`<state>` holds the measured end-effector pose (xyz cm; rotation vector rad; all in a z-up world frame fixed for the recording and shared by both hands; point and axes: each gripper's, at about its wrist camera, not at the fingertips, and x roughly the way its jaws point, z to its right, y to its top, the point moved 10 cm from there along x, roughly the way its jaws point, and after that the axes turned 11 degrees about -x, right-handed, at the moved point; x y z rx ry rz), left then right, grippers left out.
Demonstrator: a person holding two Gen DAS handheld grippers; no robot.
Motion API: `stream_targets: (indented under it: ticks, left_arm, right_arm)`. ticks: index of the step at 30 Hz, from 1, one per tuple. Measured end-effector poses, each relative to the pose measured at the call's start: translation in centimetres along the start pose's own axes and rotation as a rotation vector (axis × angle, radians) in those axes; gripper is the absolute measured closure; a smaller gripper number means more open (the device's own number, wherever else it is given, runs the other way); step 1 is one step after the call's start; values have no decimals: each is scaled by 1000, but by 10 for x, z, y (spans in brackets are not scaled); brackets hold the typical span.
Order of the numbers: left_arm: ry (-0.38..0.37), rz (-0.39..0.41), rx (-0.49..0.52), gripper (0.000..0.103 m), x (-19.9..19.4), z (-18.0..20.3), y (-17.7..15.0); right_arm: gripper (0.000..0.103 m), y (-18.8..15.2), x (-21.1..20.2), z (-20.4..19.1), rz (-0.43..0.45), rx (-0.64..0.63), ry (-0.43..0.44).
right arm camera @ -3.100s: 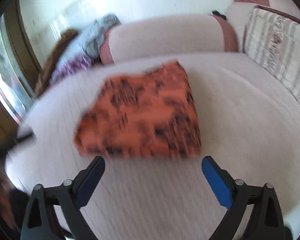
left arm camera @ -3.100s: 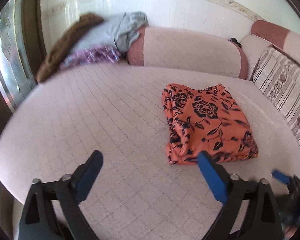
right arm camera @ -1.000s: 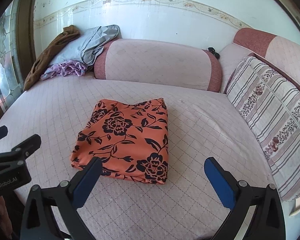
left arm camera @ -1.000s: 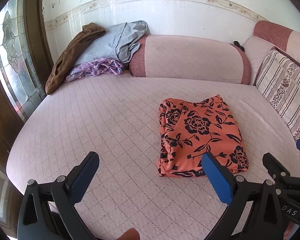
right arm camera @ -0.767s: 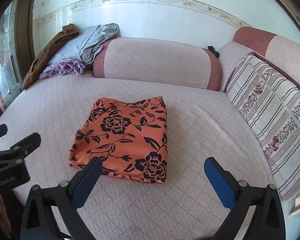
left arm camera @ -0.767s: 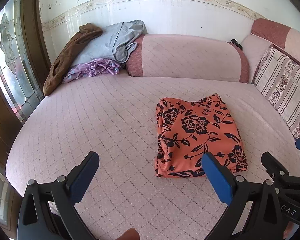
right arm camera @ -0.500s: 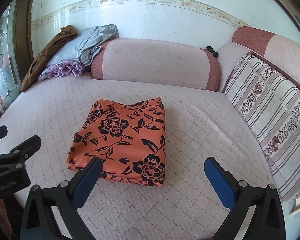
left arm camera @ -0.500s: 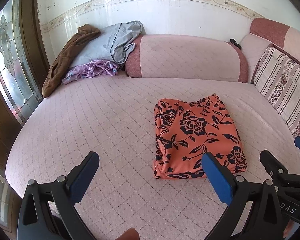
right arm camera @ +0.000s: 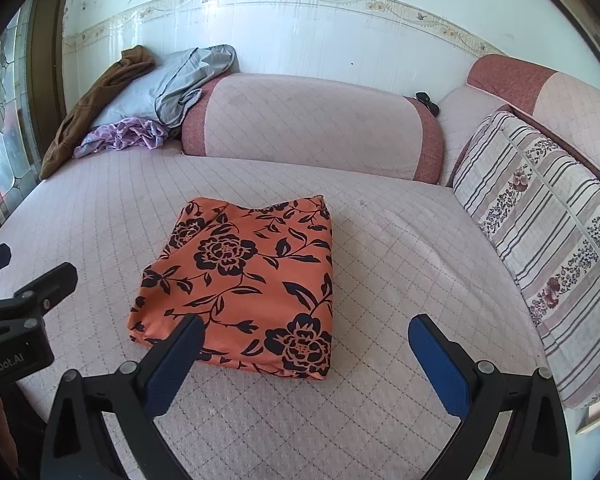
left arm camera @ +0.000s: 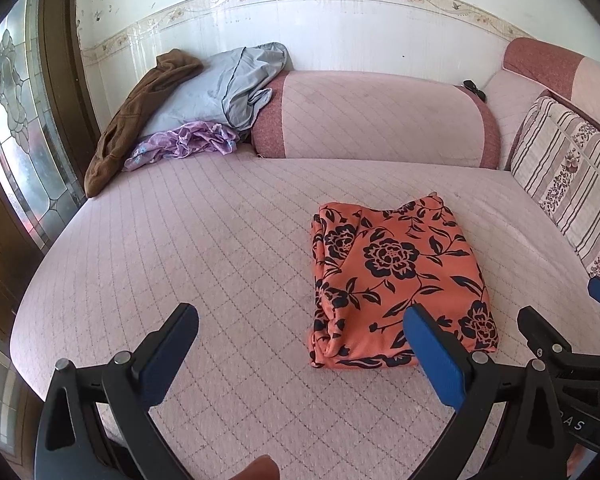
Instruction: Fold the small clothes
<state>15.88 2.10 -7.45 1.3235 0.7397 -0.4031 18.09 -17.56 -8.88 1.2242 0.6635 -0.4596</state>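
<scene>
On quilted pink bed (left arm camera: 220, 240): orange floral cloth (left arm camera: 396, 276), folded into a flat rectangle, lying toward the right half of the mattress, touched by neither tool. Nearest edge thick, layered and slightly rumpled at the left corner in the left wrist view; top face smooth, black flowers showing.

Left gripper (left arm camera: 300, 344): fingers spread wide, holding nothing, hovering above the bed's near edge, left of the cloth; right blue pad (left arm camera: 432, 360) overlapping the cloth's near right corner in view only.

Right gripper (right arm camera: 306, 354): fingers likewise spread wide and empty, hovering over the near edge; left pad (right arm camera: 172, 364) in front of the cloth's near left corner, right pad over bare quilt.

Behind the cloth: pink bolster (right arm camera: 312, 128) with darker red ends, against the white wall (right arm camera: 300, 28). Far left corner: pile of brown, grey and purple clothes (left arm camera: 188, 108), well apart from the cloth. Right side: striped floral cushion (right arm camera: 540, 240) leaning on the backrest. Small dark object (right arm camera: 427, 102) behind the bolster's right end, too small to identify. Left edge: leaded glass panel (left arm camera: 16, 136) in a wooden frame.
</scene>
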Motion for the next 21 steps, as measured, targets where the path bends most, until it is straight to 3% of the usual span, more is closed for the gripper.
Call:
stream_targets:
  ticks: [21]
  left_arm:
    - [-48, 21, 24, 1, 16, 21, 18]
  right_arm:
    - [0, 1, 27, 0, -34, 2, 2]
